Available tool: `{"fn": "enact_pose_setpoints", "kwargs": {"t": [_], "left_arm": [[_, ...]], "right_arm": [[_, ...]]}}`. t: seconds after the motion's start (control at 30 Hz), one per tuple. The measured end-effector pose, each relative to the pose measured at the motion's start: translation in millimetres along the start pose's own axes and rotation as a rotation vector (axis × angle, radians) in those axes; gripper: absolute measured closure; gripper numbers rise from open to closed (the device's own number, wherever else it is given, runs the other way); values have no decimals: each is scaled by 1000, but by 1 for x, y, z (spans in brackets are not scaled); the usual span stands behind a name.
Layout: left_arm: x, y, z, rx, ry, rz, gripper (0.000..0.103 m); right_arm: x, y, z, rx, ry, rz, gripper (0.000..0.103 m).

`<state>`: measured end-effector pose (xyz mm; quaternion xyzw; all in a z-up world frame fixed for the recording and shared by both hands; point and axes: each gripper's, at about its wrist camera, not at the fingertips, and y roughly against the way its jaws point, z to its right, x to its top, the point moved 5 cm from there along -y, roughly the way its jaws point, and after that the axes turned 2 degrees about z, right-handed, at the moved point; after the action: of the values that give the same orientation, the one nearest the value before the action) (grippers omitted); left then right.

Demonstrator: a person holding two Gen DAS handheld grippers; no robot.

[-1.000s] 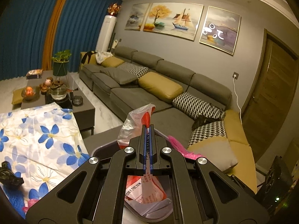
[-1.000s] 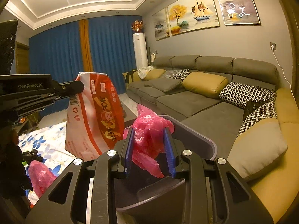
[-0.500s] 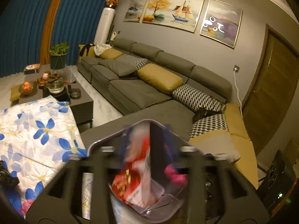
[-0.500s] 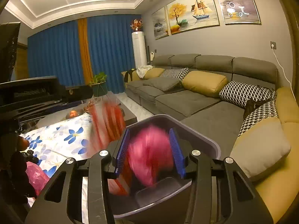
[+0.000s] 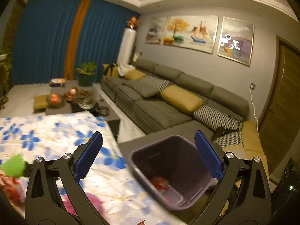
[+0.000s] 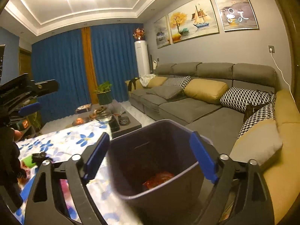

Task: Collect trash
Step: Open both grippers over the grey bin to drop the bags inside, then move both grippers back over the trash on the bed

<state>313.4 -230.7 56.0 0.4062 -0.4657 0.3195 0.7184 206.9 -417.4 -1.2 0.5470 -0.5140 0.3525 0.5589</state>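
1. My left gripper (image 5: 148,155) and right gripper (image 6: 150,157) gape wide and empty, jaws just opened over the bin (image 6: 155,193).
2. Red wrapper (image 6: 159,180) lies at its bottom; more trash (image 5: 11,166) waits near-left on the floral cloth (image 5: 56,131).

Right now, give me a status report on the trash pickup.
Both hand-held grippers, left and right, just opened, nothing between jaws. Red wrapper in bin. Pink bag on floral cloth. Nothing blocking.
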Motion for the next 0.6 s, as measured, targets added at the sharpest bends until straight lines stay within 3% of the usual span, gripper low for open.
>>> {"fn": "enact_pose_setpoints", "kwargs": {"t": [0.2, 0.4, 0.6], "left_arm": [[-14, 64, -46, 105, 27, 45, 6], [-56, 128, -98, 273, 30, 48, 6], [-94, 182, -138, 392, 61, 43, 6]], "right_arm": [[-18, 29, -35, 83, 26, -12, 13], [-42, 57, -79, 185, 60, -44, 10], [-77, 75, -127, 248, 123, -96, 10]]}}
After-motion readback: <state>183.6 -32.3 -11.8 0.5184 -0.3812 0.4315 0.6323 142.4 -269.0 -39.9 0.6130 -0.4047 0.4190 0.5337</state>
